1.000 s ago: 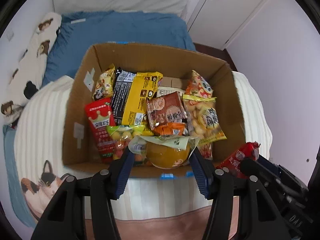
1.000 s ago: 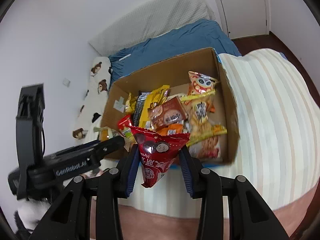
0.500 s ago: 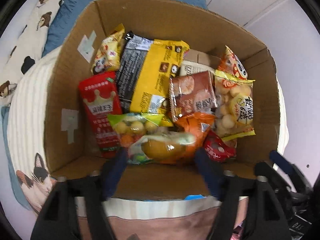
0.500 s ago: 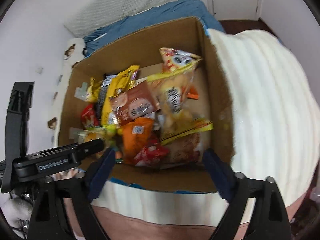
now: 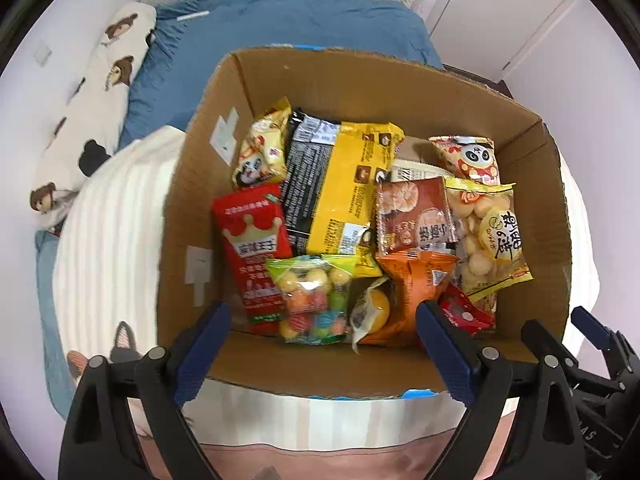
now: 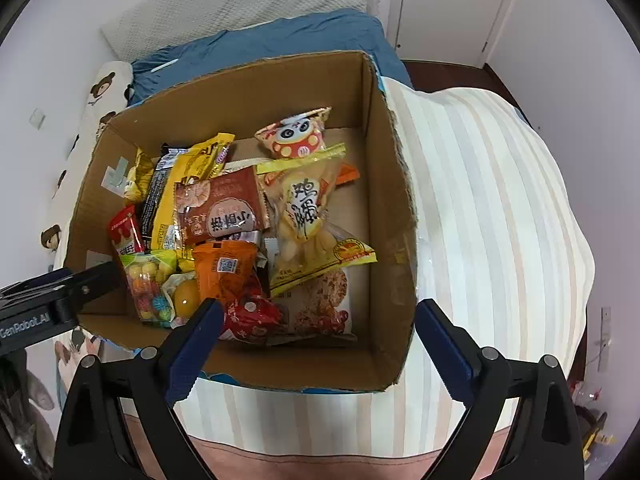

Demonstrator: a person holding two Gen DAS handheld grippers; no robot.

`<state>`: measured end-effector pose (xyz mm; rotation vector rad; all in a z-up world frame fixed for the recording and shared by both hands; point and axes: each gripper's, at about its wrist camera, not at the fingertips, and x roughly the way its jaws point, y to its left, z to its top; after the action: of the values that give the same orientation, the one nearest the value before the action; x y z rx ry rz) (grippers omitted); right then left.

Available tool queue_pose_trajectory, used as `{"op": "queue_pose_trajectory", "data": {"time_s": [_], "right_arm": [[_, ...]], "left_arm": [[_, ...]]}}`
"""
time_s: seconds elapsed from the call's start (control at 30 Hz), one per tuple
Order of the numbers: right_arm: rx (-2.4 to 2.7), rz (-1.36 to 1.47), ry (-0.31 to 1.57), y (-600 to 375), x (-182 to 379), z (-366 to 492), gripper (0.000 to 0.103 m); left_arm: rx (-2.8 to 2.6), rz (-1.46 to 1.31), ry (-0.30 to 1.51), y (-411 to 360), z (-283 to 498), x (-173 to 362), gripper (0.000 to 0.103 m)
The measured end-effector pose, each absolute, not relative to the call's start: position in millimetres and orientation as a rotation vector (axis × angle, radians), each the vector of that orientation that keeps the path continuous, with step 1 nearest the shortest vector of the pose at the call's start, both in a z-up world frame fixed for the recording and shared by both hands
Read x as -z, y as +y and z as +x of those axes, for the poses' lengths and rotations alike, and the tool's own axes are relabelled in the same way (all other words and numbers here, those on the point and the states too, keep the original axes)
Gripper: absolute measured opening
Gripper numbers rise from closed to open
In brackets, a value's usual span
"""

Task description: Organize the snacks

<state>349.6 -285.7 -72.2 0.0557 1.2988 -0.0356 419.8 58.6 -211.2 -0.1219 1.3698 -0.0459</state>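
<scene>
An open cardboard box [image 5: 532,184] [image 6: 392,208] on the bed holds several snack packs. A yellow jelly cup [image 5: 370,310] [image 6: 185,298] lies at its near side beside an orange pack [image 5: 412,284]. A small red pack [image 5: 464,312] [image 6: 250,314] lies next to them. My left gripper [image 5: 324,322] is open and empty above the box's near wall. My right gripper [image 6: 318,320] is open and empty above the box's near right part. The left gripper also shows in the right wrist view [image 6: 60,292].
The box rests on a striped cream blanket [image 6: 488,208]. A blue quilt [image 5: 280,24] and a bear-print pillow [image 5: 92,92] lie behind it. A white door [image 6: 452,4] stands at the back right. The right gripper shows at the left view's lower right [image 5: 600,360].
My left gripper let go of the yellow jelly cup and my right gripper let go of the red pack; both now lie in the box. Both grippers opened and drew back slightly.
</scene>
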Motion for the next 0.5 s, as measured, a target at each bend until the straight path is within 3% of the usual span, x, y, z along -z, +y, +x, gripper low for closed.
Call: {"op": "queue_pose_trajectory", "data": {"time_s": [0.5], "right_arm": [[0.040, 0.070, 1.176, -286, 21, 308, 0.099]], "left_arm": [[0.002, -0.058, 1.127, 59, 356, 141, 0.095]]}}
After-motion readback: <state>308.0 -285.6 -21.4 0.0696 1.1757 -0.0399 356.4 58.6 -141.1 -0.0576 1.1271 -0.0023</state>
